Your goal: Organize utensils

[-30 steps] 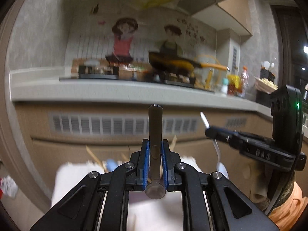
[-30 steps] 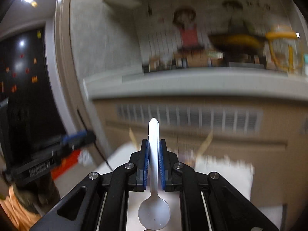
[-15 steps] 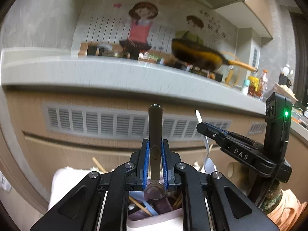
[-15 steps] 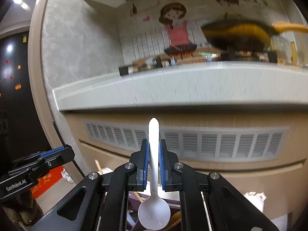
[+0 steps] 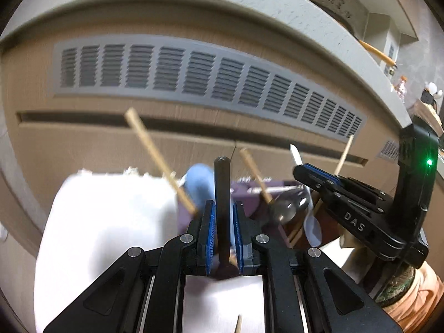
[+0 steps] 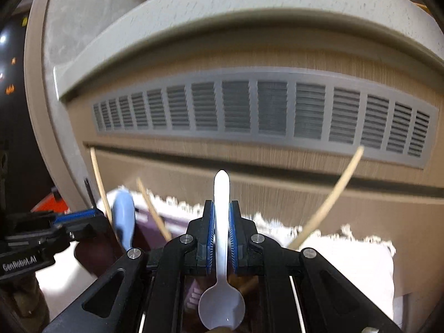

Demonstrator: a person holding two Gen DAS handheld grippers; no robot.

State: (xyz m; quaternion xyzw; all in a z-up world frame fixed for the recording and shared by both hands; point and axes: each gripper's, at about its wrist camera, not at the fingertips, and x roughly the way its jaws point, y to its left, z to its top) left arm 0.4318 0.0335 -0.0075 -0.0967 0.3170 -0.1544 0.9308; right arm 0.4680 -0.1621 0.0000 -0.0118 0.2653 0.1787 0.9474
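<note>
Two hand-held grippers arrive above a purple utensil holder (image 5: pixel 249 194), each carrying one piece of cutlery, with the sorting job part done. The left hand-held gripper (image 5: pixel 222 222) is clamped on a dark-handled utensil (image 5: pixel 222 183), its blue pads pressing either side of the shaft and its working end pointing down toward the holder's mouth. The right hand-held gripper (image 6: pixel 221 238) is clamped on a white plastic spoon (image 6: pixel 221 249), bowl hanging lowest, just above the dark opening beneath it.

Already standing in the holder are several wooden chopsticks (image 5: pixel 158 161), leaning out at different angles, a pale blue spoon (image 5: pixel 199 183) and a shiny metal spoon (image 5: pixel 288 208). In the right wrist view the same pale blue spoon and two of the sticks lean at left, while another chopstick (image 6: pixel 327 197) slants away at right. The holder sits on a white cloth (image 5: pixel 105 222) spread before a beige cabinet front with a long grey vent grille (image 5: pixel 211 80).

Judging from this, most of the collecting looks finished, and the two pieces in the jaws are not yet delivered: both hang over or near the holder, but neither is seen resting inside it. What remains appears to be lowering each one in and letting go. One thin wooden tip (image 5: pixel 239 323) shows at the bottom edge of the left wrist view; whether it lies loose and is yet to be gathered cannot be told.
</note>
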